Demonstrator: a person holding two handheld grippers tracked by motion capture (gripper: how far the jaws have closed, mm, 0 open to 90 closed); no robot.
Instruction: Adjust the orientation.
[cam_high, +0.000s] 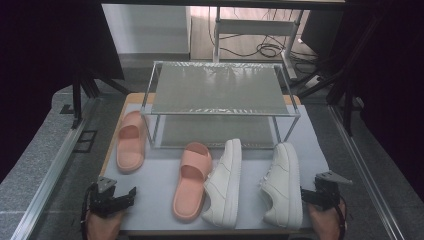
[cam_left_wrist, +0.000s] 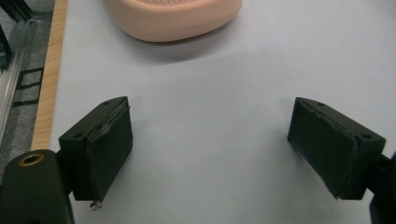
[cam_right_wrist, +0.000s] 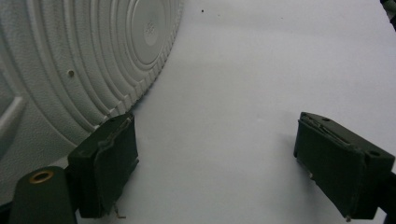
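Right gripper view: sneaker sole (cam_right_wrist: 70, 60) beside right gripper (cam_right_wrist: 212, 165).

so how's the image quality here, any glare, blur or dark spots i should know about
High view: soft overall, dark at both side edges, with window light glaring off the rack's top shelf. Left gripper view: evenly lit; the pink slide casts a faint shadow on the grey mat. Right gripper view: the white sneaker's sole close up is fairly sharp, and the mat brightens toward the top.

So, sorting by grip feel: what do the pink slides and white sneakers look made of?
Pink slides: seemingly moulded foam or rubber, matte, one seamless piece. White sneakers: likely smooth leather or imitation, with a ribbed rubbery sole.
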